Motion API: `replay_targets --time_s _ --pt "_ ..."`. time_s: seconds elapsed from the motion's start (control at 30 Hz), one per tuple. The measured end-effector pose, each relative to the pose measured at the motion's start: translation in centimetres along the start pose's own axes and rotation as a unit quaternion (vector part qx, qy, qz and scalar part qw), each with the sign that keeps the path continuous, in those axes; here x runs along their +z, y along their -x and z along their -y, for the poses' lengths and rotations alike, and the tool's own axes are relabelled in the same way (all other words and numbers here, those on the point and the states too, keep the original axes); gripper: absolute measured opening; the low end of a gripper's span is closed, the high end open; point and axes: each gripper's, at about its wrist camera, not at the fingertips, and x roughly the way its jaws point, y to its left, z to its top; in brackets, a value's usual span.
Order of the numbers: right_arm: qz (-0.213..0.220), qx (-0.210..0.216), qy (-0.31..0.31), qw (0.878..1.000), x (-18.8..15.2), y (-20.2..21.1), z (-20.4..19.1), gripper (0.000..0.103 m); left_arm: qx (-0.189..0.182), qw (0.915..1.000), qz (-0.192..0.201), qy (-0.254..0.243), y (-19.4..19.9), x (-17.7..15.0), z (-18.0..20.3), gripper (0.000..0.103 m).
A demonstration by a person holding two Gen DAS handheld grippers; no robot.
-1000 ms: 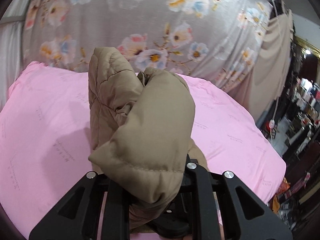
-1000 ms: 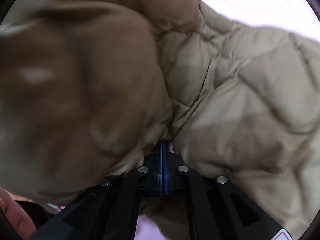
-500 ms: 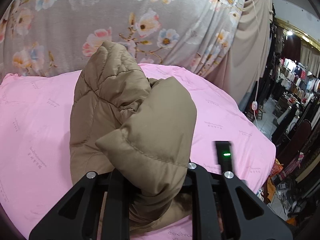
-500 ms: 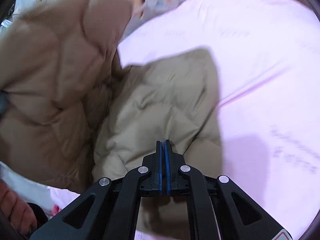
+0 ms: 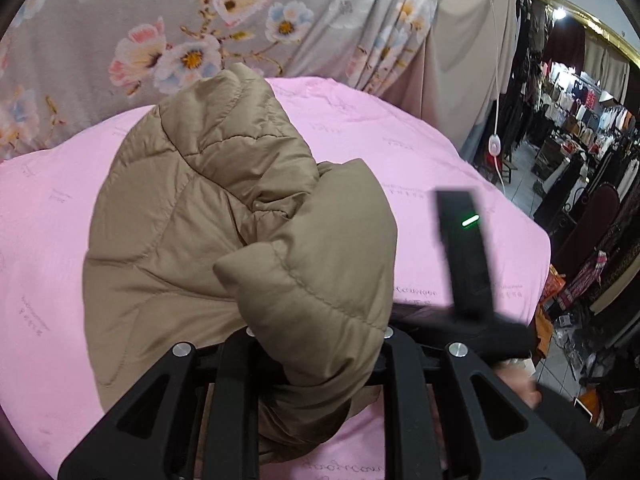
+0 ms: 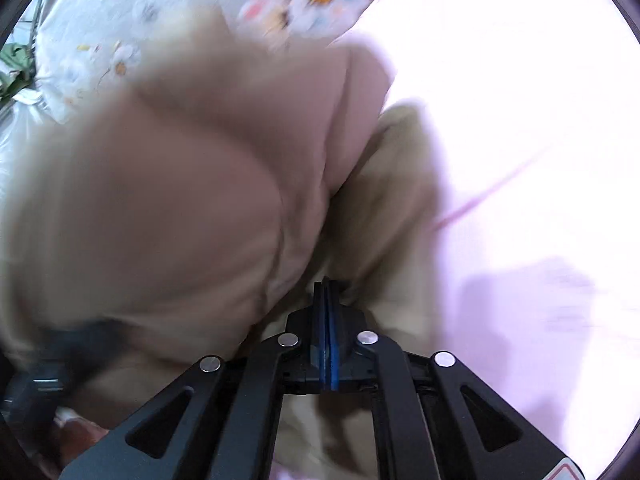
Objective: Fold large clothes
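Left gripper [image 5: 316, 360]: it pinches a thick roll of the jacket [image 5: 200, 216]; padded cloth fills the gap between its fingers and bulges over them, so the grip is deep, likely to keep slippery quilted fabric from sliding out.

Right gripper [image 6: 329, 320]: its blue pads [image 6: 329, 344] are pressed together edge to edge. Cloth lies all around the tip, but whether any is caught between the pads cannot be told; the view is blurred.

Jacket: a tan quilted piece, bunched up on the pink sheet [image 5: 440, 168]. In the left view one end is lifted toward the camera while the rest rests on the sheet, heaped rather than flat. In the right view a large fold hangs on the left and a paler panel lies against the sheet on the right.

Why held so: lifting one end by a fat pinch probably lets the bulk drape and be laid over itself.

Stage: judged early or middle; no neat layers show.

Right gripper's body: seen in the left view as a dark bar with a green light, just beside the jacket.

Backdrop: a floral curtain [image 5: 240, 20] behind the bed.

Risk: the puffy fill may spring back open once released.
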Motion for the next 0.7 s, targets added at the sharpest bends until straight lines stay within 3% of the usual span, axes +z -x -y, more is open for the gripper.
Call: replay_targets --time_s 0.07,0.2,0.5,0.63,0.7 --pt "0.024 -0.056 0.011 0.998 0.3 3.1 0.4 0.007 0.0 0.9999 -0.01 -0.001 -1.0 -0.3 0.5 0.018" --pt "0.049 -0.109 0.032 0.992 0.6 7.0 -0.2 0.007 -0.002 0.9995 -0.032 0.004 -3.0 -1.0 0.8 0.019" --pt "0.071 -0.111 0.048 0.99 3.8 9.0 -0.1 0.01 0.014 0.9975 -0.069 0.005 -5.3 -2.4 1.7 0.026" --pt "0.082 -0.104 0.051 0.99 5.4 7.8 -2.1 0.023 0.002 0.9975 -0.068 0.019 -3.8 -1.7 1.7 0.041" --pt "0.089 -0.105 0.061 0.989 5.9 8.1 -3.0 0.03 -0.002 0.9974 -0.065 0.031 -2.7 -1.3 1.4 0.056"
